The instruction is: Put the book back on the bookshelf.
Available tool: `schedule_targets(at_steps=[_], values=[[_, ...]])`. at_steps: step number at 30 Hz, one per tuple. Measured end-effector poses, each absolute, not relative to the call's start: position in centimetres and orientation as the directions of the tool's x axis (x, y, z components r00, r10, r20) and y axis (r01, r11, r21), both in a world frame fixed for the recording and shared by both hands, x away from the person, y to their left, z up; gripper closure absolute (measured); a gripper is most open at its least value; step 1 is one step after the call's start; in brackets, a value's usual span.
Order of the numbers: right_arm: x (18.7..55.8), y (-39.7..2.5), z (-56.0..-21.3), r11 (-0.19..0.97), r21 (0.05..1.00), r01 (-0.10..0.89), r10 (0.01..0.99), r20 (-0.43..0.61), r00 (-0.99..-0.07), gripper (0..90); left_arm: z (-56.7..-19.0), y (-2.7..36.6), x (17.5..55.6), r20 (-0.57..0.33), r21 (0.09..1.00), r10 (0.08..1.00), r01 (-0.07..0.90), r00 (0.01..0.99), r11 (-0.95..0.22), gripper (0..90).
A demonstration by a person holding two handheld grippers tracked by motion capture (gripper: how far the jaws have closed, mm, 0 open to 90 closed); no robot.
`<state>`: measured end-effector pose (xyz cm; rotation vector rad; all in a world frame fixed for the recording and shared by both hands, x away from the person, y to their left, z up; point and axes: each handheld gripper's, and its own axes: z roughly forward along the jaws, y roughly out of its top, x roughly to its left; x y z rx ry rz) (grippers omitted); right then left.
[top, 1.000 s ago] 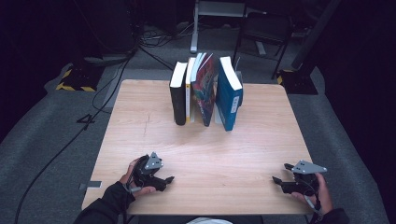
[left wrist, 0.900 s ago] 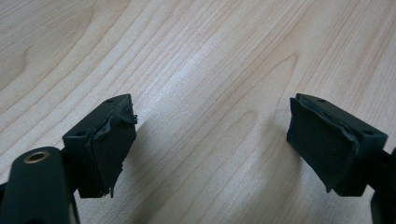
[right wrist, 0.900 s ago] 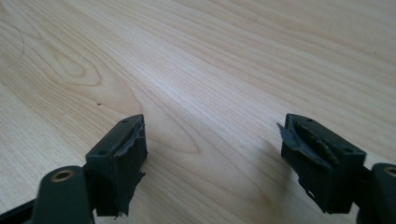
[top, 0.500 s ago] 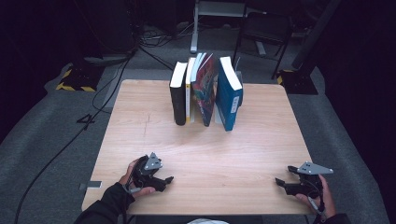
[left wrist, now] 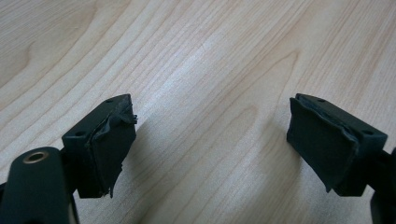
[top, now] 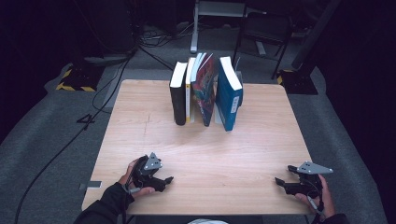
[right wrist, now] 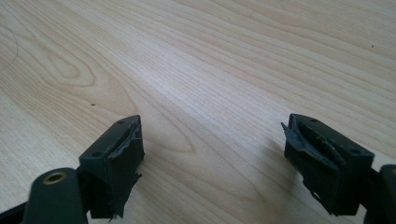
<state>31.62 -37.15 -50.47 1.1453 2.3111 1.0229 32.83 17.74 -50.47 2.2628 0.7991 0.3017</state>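
Several books stand upright in a row at the far middle of the wooden table (top: pixel 205 154): a black book (top: pixel 178 95), a thin yellow-spined one (top: pixel 188 91), a colourful one (top: pixel 205 91) leaning, and a blue book (top: pixel 229 93). My left gripper (top: pixel 167 179) rests at the near left edge, held by a hand, pointing right. My right gripper (top: pixel 279 182) rests at the near right edge, pointing left. In the left gripper view the left gripper (left wrist: pixel 210 140) is open over bare wood. The right gripper view has the right gripper (right wrist: pixel 212 154) open too, nothing between its pads.
Grey carpet surrounds the table. Cables (top: pixel 116 79) run over the floor at the far left, near a yellow-black striped base (top: pixel 74 79). A metal stand (top: pixel 201 23) and a chair frame (top: pixel 261 42) stand beyond the table's far edge.
My right gripper has slid a little toward the near right corner. The left gripper and the books have stayed in place.
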Motion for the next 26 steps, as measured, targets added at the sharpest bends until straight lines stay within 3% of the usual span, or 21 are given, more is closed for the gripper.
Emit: schedule_targets(at_steps=[26], values=[[31.54, -37.18, -50.49, 0.397, 0.739, 0.544, 0.814, -0.009, -0.581, 16.8, -50.47, 17.50, 33.62, -0.018, 0.690, 0.599, 0.443, 0.801, -0.573, 14.7]])
